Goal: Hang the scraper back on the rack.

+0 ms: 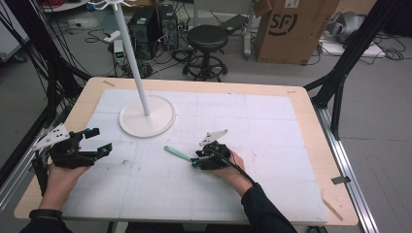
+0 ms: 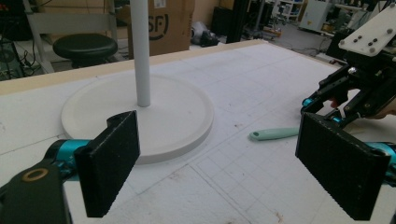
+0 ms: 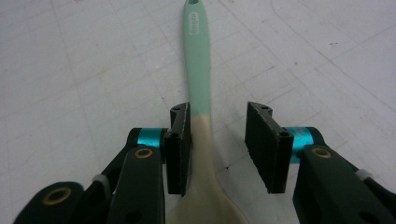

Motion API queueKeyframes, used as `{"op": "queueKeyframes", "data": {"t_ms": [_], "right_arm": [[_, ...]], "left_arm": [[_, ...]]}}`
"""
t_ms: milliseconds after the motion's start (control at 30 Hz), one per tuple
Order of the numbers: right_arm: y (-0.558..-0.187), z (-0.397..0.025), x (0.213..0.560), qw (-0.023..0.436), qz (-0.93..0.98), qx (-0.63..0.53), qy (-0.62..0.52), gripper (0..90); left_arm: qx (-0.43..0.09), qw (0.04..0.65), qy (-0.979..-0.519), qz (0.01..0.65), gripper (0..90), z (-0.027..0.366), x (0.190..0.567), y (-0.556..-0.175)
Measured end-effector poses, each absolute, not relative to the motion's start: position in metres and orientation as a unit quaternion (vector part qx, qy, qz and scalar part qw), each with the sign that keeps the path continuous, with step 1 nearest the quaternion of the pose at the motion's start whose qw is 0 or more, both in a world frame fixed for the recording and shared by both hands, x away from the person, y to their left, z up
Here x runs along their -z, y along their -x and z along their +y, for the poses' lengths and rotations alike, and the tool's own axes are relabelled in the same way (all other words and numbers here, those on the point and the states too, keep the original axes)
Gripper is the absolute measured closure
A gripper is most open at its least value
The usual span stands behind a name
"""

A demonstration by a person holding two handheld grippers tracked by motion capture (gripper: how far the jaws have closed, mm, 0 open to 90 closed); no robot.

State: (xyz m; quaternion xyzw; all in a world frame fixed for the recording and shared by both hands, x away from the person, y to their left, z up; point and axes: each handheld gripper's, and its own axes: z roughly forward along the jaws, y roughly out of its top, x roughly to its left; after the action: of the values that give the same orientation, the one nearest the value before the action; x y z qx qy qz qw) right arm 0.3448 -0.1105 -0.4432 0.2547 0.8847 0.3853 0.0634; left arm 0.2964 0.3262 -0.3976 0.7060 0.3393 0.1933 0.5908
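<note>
A white gridded mat (image 1: 272, 126) covers a wooden table. Near its centre lies a slim spoon-shaped utensil (image 3: 198, 70), its handle mint green and its wider end cream. It rests flat on the mat, in front of a white stand (image 1: 146, 116) with a round base and a tall upright pole.

The right gripper (image 3: 218, 144) sits low over the utensil, where green meets cream. Its jaws stand partly open on either side of the neck. The left pad is touching or nearly touching it, the right pad is clearly apart, so nothing is gripped.

The left gripper (image 2: 233, 163) hovers at the mat's left side, jaws wide apart and empty.

The utensil looks light, smooth and probably slightly flexible. The narrow neck seems a sound place to pinch, though it may slip or pivot.
</note>
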Motion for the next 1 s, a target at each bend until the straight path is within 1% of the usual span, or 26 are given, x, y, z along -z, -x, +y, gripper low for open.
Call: {"op": "queueKeyframes", "data": {"t_ms": [33, 100, 200, 333, 633, 767, 800, 967, 1000], "right_arm": [[-0.345, -0.11, 0.443, 0.064, 0.885, -0.385, -0.255, 62.9], [-0.342, -0.109, 0.443, 0.08, 0.888, -0.377, -0.252, 68.2], [-0.342, -0.107, 0.442, 0.08, 0.888, -0.373, -0.257, 74.2], [-0.343, -0.106, 0.442, 0.081, 0.889, -0.37, -0.257, 79.3], [-0.343, -0.105, 0.44, 0.077, 0.889, -0.363, -0.268, 80.9], [-0.346, -0.108, 0.439, 0.063, 0.885, -0.37, -0.274, 81.2], [-0.348, -0.111, 0.436, 0.052, 0.879, -0.383, -0.279, 81.2], [-0.353, -0.119, 0.421, 0.041, 0.864, -0.412, -0.287, 81.3], [-0.357, -0.123, 0.41, 0.039, 0.857, -0.424, -0.29, 81.3]], "left_arm": [[-0.193, 0.591, -0.706, 0.339, 14.4, 0.326, 0.398, -0.296], [-0.193, 0.591, -0.706, 0.34, 14.4, 0.325, 0.398, -0.296], [-0.19, 0.587, -0.71, 0.339, 14.5, 0.323, 0.398, -0.296], [-0.19, 0.587, -0.71, 0.339, 14.6, 0.321, 0.398, -0.296], [-0.185, 0.583, -0.714, 0.341, 14.8, 0.319, 0.4, -0.298], [-0.186, 0.584, -0.713, 0.34, 14.9, 0.32, 0.4, -0.297], [-0.186, 0.585, -0.711, 0.342, 14.9, 0.32, 0.4, -0.296], [-0.186, 0.585, -0.712, 0.341, 14.9, 0.322, 0.401, -0.295], [-0.185, 0.584, -0.712, 0.342, 14.9, 0.322, 0.401, -0.295]]}}
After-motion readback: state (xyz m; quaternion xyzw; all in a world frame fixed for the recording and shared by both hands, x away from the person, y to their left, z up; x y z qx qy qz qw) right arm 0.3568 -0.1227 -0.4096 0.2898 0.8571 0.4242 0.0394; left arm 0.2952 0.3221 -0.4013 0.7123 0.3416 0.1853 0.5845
